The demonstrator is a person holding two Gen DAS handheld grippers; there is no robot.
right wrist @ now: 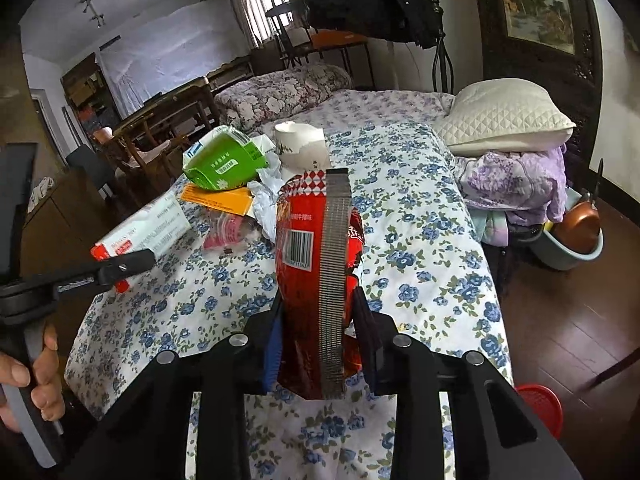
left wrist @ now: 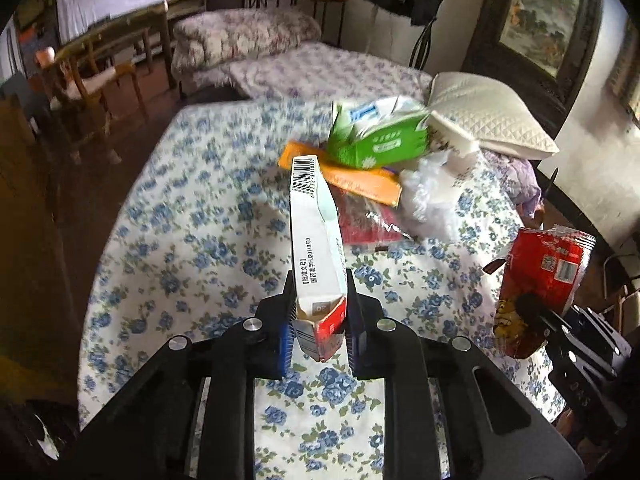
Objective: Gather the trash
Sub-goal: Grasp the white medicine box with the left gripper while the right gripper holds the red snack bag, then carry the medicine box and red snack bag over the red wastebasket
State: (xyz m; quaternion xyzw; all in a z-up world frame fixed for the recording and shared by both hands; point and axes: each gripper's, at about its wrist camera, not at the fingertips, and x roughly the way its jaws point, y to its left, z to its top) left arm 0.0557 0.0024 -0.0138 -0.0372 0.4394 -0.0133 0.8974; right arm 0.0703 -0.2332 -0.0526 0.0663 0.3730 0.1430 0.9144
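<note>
My left gripper (left wrist: 319, 312) is shut on a long white medicine box (left wrist: 316, 240) with a red end and a barcode, held above the floral bedsheet (left wrist: 192, 248). The same box (right wrist: 148, 228) shows at the left in the right wrist view. My right gripper (right wrist: 318, 320) is shut on a red snack bag (right wrist: 308, 240) with a barcode and a silver seam. That bag (left wrist: 540, 280) hangs at the right of the left wrist view. More trash lies on the bed: a green tissue pack (left wrist: 376, 136), an orange packet (left wrist: 360, 178), a red wrapper (left wrist: 368, 220), crumpled white plastic (left wrist: 428, 200) and a torn paper cup (right wrist: 300, 146).
A white quilted pillow (right wrist: 508, 120) and purple bedding (right wrist: 516, 184) lie at the bed's right. A basin with a copper pan (right wrist: 576, 236) and a red lid (right wrist: 540, 404) sit on the wooden floor. Wooden chairs (left wrist: 92, 80) stand far left. A hand (right wrist: 40, 376) grips the left handle.
</note>
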